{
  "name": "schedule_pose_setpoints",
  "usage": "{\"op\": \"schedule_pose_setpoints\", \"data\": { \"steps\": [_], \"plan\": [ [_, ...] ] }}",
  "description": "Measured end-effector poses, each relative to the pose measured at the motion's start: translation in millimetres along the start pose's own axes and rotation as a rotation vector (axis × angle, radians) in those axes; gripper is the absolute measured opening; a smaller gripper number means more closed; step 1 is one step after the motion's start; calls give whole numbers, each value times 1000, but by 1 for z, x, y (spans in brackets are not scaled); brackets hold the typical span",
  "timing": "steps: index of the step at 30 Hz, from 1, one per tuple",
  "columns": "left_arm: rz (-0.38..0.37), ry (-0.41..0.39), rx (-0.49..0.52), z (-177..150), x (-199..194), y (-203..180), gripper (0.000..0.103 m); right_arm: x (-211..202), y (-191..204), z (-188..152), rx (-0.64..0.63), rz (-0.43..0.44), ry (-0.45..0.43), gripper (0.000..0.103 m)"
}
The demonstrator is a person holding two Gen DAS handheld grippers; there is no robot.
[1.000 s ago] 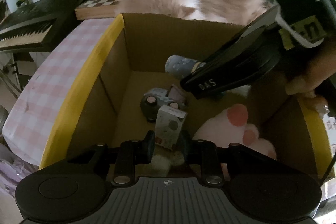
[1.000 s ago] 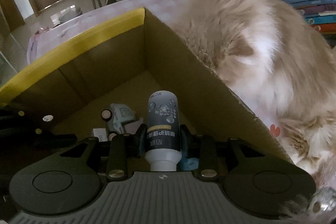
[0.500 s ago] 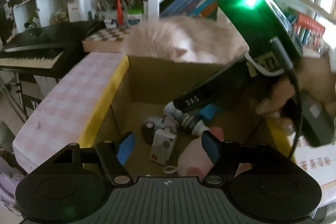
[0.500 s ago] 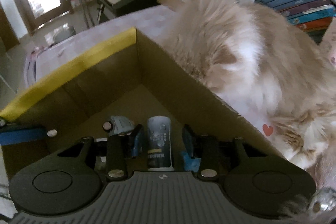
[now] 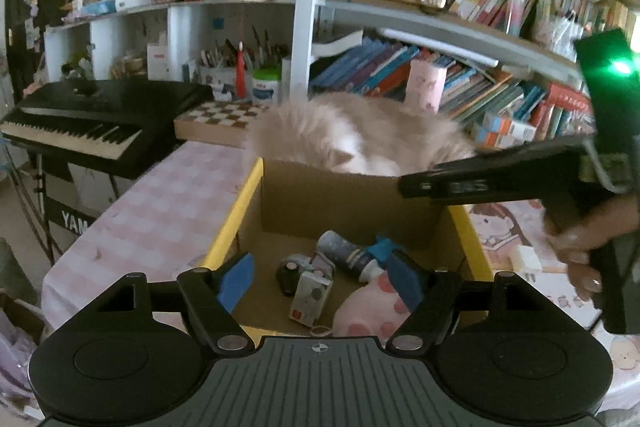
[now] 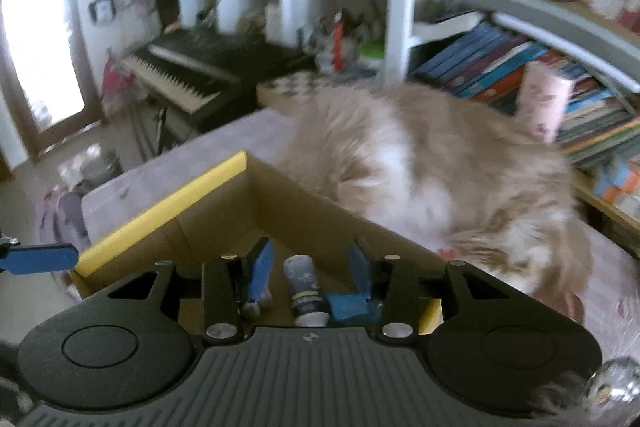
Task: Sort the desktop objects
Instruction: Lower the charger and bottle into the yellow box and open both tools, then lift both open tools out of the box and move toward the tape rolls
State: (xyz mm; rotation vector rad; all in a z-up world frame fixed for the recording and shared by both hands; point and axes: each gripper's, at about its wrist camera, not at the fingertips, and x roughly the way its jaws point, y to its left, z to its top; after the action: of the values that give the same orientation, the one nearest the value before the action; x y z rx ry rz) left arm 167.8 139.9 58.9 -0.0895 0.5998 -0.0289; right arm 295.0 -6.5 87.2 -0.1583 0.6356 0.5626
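Observation:
A cardboard box (image 5: 344, 199) with yellow-taped rims stands on the table. Inside lie a small white carton (image 5: 310, 297), a grey toy car (image 5: 296, 267), a grey bottle (image 5: 346, 255), a blue item (image 5: 384, 247) and a pink paw plush (image 5: 372, 311). My left gripper (image 5: 322, 277) is open and empty above the box's near edge. My right gripper (image 6: 310, 269) is open above the box, with the bottle (image 6: 304, 287) lying below between its blue pads. The right gripper's body (image 5: 520, 179) shows in the left wrist view.
A fluffy cream cat (image 5: 360, 135) lies right behind the box (image 6: 320, 223); it also shows in the right wrist view (image 6: 432, 167). A chessboard (image 5: 220, 117), a keyboard piano (image 5: 92, 119) and bookshelves (image 5: 460, 75) stand beyond. The table has a pink checked cloth (image 5: 160, 211).
Both grippers have opened and lifted up out of the box. The left let go of the white carton and the right let go of the grey bottle; both now lie in the box.

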Motion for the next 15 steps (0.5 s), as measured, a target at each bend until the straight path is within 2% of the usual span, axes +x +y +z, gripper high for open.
{"op": "schedule_pose_setpoints", "data": {
  "steps": [7, 15],
  "plan": [
    [-5, -70, 39, -10, -33, -1, 77, -63, -10, -27, 104, -117, -124, 40],
    [-26, -119, 49, -25, -71, -2, 82, -117, 4, -66, 187, -219, -194, 40]
  ]
}}
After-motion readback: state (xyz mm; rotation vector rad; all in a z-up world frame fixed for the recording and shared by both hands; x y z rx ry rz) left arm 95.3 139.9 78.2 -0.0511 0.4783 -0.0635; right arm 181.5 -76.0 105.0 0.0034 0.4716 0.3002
